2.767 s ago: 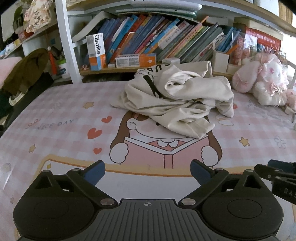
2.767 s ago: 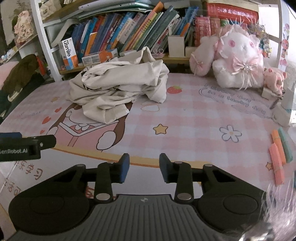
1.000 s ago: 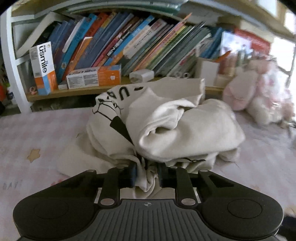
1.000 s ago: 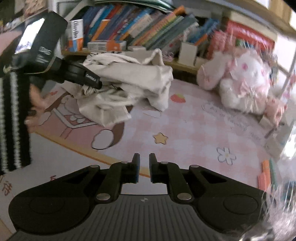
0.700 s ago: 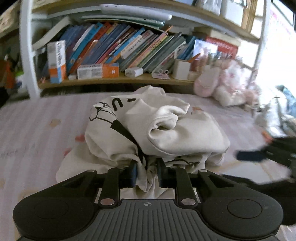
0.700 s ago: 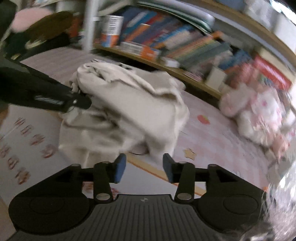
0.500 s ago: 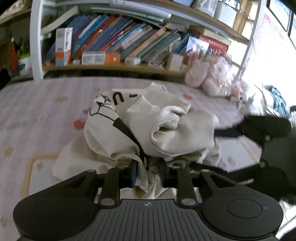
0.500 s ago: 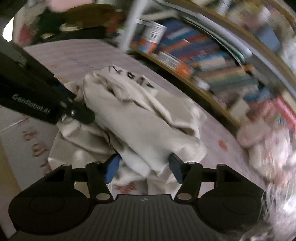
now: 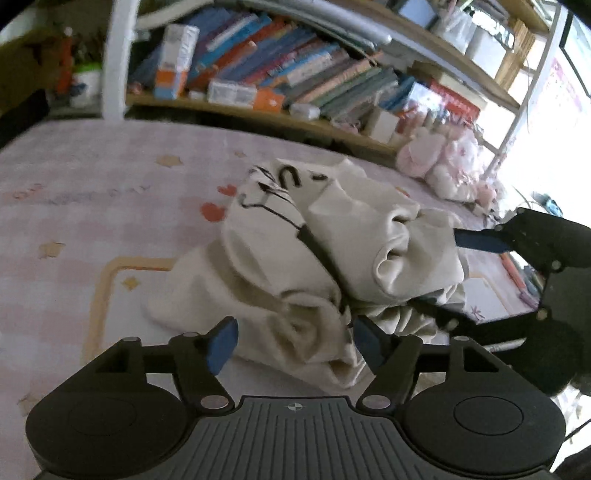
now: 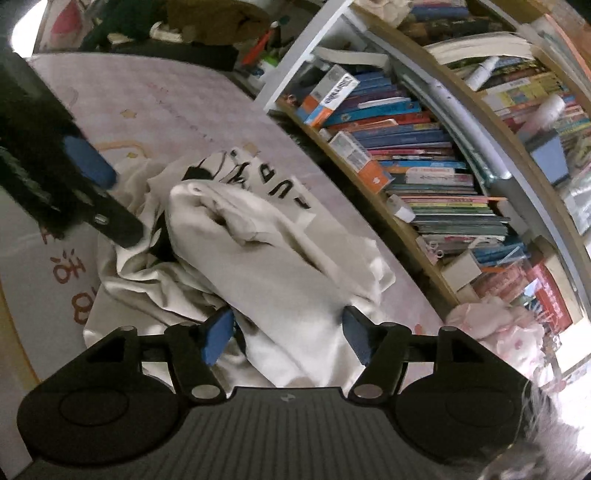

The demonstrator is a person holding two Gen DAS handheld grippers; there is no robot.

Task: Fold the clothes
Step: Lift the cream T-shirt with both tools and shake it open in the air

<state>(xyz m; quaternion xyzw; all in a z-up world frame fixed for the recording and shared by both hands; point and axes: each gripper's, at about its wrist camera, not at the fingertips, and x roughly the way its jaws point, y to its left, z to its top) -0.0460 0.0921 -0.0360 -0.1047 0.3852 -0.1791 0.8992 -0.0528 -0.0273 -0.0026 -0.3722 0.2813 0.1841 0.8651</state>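
A crumpled cream garment (image 9: 332, 254) with black print lies in a heap on the pink patterned table mat (image 9: 92, 192). My left gripper (image 9: 295, 341) is open, its blue pads (image 9: 221, 343) on either side of the heap's near edge. My right gripper (image 10: 286, 338) is open too, its pads (image 10: 218, 334) straddling a thick fold of the same garment (image 10: 266, 258). In the left wrist view the right gripper (image 9: 480, 240) comes in from the right, over the heap. In the right wrist view the left gripper (image 10: 88, 166) is at the left, against the cloth.
A wooden shelf of books and boxes (image 9: 266, 77) runs along the back of the table. Pink plush toys (image 9: 443, 166) sit at the back right. A white shelf post (image 9: 118, 55) stands at the back left. Dark clothing (image 10: 207, 14) lies beyond the mat.
My left gripper was shut on the garment's edge and has now opened, letting it go. My right gripper has opened wider and moved onto the heap from the other side.
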